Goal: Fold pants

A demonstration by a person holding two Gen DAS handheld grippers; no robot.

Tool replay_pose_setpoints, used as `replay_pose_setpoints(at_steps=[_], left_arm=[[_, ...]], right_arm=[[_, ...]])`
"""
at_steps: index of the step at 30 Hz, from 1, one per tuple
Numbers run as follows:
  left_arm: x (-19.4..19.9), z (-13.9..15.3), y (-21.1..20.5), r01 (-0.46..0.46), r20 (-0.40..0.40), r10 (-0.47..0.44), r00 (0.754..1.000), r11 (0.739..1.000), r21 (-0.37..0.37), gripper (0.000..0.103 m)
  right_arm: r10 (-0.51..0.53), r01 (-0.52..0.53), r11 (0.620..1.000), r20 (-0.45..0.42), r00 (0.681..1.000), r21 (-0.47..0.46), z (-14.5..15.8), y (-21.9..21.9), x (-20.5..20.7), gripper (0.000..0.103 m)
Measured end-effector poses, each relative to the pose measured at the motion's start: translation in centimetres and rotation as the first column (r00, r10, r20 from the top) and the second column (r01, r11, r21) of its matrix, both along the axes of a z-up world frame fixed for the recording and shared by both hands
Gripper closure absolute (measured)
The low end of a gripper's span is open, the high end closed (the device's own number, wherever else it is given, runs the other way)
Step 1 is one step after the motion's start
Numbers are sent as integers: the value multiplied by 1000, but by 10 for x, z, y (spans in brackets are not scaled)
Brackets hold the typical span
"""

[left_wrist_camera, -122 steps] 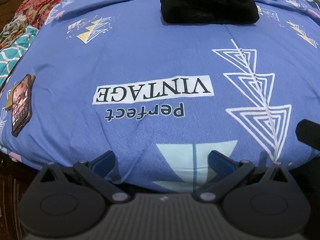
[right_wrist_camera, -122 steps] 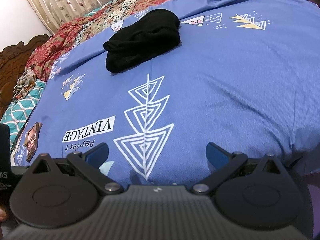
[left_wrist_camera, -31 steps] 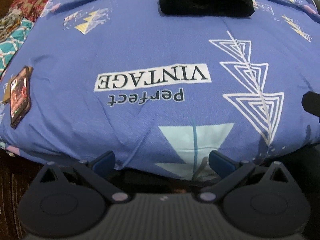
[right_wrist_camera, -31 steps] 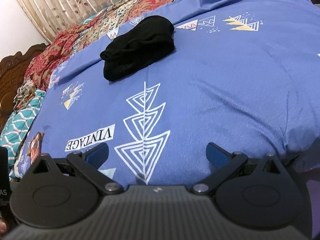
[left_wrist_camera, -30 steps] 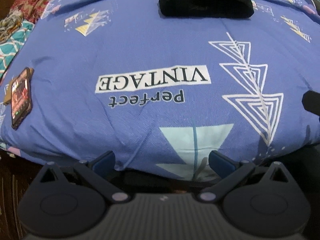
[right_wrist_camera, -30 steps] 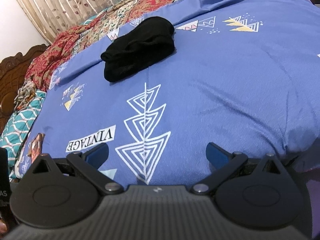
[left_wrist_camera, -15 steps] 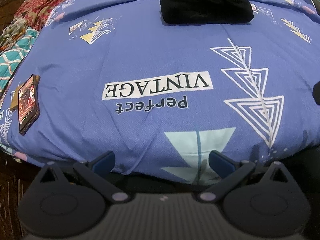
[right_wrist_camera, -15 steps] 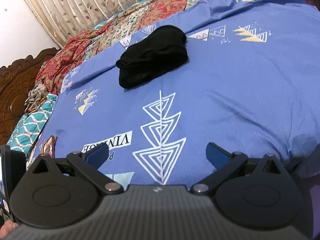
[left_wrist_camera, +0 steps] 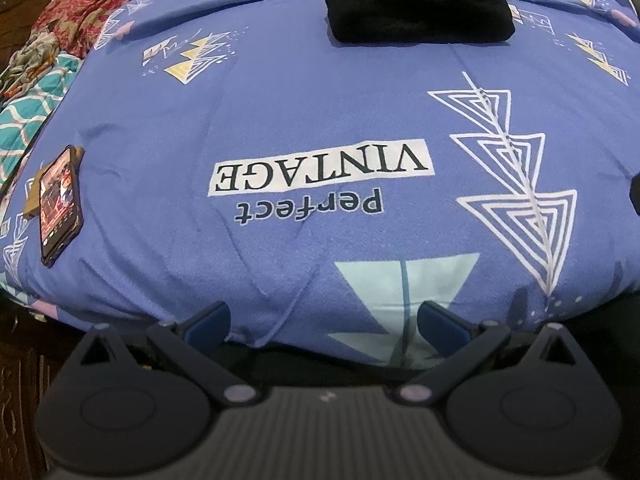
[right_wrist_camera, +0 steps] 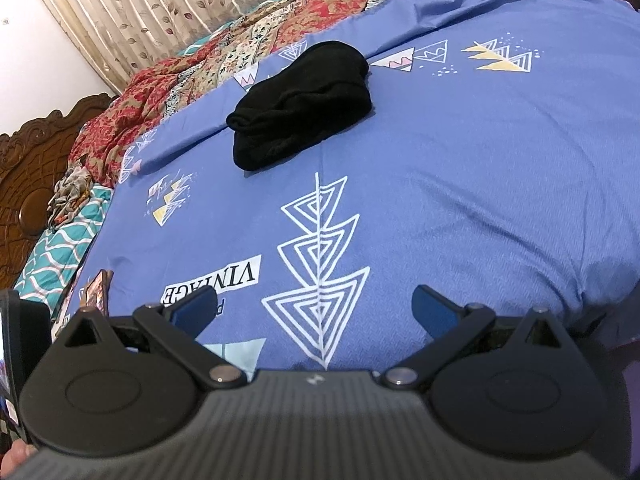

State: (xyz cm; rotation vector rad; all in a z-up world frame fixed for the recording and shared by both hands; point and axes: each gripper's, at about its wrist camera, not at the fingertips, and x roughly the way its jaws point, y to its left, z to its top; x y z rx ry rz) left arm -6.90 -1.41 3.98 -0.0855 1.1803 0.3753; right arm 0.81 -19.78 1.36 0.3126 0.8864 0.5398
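Note:
Black pants (left_wrist_camera: 418, 6) lie folded into a compact bundle far back on the blue printed bedspread (left_wrist_camera: 280, 112); in the right wrist view the pants (right_wrist_camera: 304, 104) sit at upper centre on the bedspread (right_wrist_camera: 480, 168). My left gripper (left_wrist_camera: 323, 318) hangs open over the bed's near edge, nothing between its blue-tipped fingers. Farther right along the same edge, my right gripper (right_wrist_camera: 314, 304) is open too and holds nothing. Both are well short of the pants.
A phone (left_wrist_camera: 58, 204) lies on the bedspread near its left edge, also seen as the phone (right_wrist_camera: 96, 290) beside the right gripper's left finger. Patterned red and teal quilts (right_wrist_camera: 168, 80) are heaped at the left. A carved wooden headboard (right_wrist_camera: 24, 168) and curtains (right_wrist_camera: 168, 0) stand behind.
Both grippers have risen and tilted a little over the last second, so more of the bed shows. The pants and phone have not moved. Both jaws stay open.

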Motion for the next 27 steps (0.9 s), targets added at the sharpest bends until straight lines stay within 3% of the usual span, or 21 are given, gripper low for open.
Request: replay_pose_setpoints(at_steps=[27], left_arm=[[2,2,3,-23,9,23,1000,997,70,0]], right_arm=[[2,-2,1000,3,1000,-2,-1,1,1,0]])
